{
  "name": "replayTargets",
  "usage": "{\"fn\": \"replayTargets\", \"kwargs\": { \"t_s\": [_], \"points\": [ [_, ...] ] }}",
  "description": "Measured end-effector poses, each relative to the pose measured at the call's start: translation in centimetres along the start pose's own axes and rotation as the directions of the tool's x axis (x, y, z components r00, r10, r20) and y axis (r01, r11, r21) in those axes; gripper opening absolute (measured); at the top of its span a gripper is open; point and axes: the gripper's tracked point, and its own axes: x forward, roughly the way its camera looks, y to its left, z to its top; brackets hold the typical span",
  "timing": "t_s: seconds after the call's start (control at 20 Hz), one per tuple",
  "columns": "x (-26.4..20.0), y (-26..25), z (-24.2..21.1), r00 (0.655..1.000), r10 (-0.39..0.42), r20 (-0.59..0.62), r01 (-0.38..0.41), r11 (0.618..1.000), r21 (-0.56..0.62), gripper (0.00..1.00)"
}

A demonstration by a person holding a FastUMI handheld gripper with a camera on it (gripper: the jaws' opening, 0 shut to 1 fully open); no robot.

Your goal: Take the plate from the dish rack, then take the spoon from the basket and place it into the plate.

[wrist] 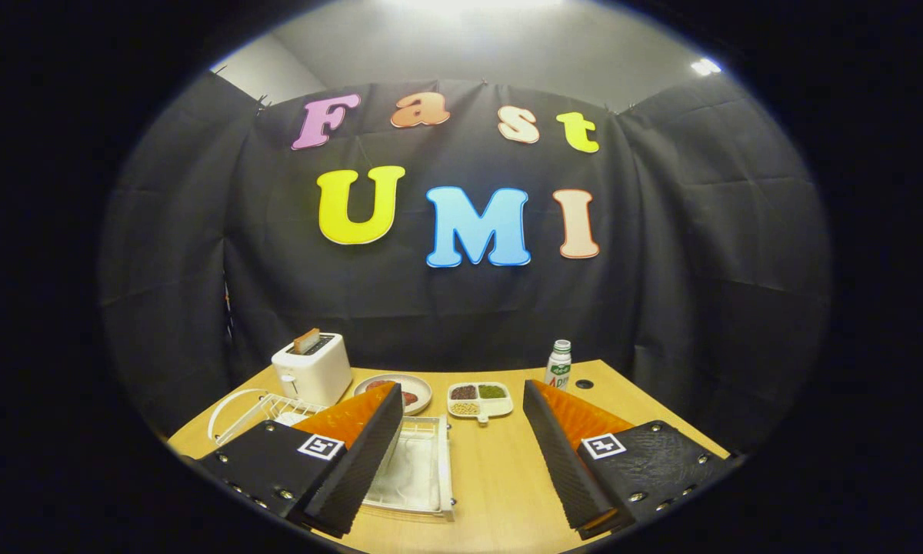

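1. Gripper view: the gripper (461, 450) hangs over a wooden table (500, 477), fingers spread wide, nothing between them.
2. Lower left, a white dish rack (265, 408) holds a plate (227, 408) on edge; a clear basket (419, 469) sits beside the left finger.
3. Beyond, at centre: toaster (312, 369), food plate (411, 388), sectioned dish (480, 400), bottle (559, 363).

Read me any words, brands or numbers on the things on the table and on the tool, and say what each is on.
Bottle: its label has print, too small and blurred to read.
Tool, open with nothing held: square code markers, no words.
Toaster: none.
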Motion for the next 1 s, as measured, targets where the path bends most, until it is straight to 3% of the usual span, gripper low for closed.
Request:
{"fn": "replayTargets", "kwargs": {
  "t_s": [0.35, 0.7, 1.0],
  "points": [
    [4.4, 5.2, -4.2, 0.989, 0.056, -0.140, -0.045, 0.996, 0.082, 0.97],
    [9.1, 7.1, -9.1, 0.958, 0.065, -0.281, -0.023, 0.989, 0.148, 0.97],
    [12.0, 8.2, -13.9, 0.903, 0.127, -0.410, -0.051, 0.980, 0.192, 0.94]
  ]
}}
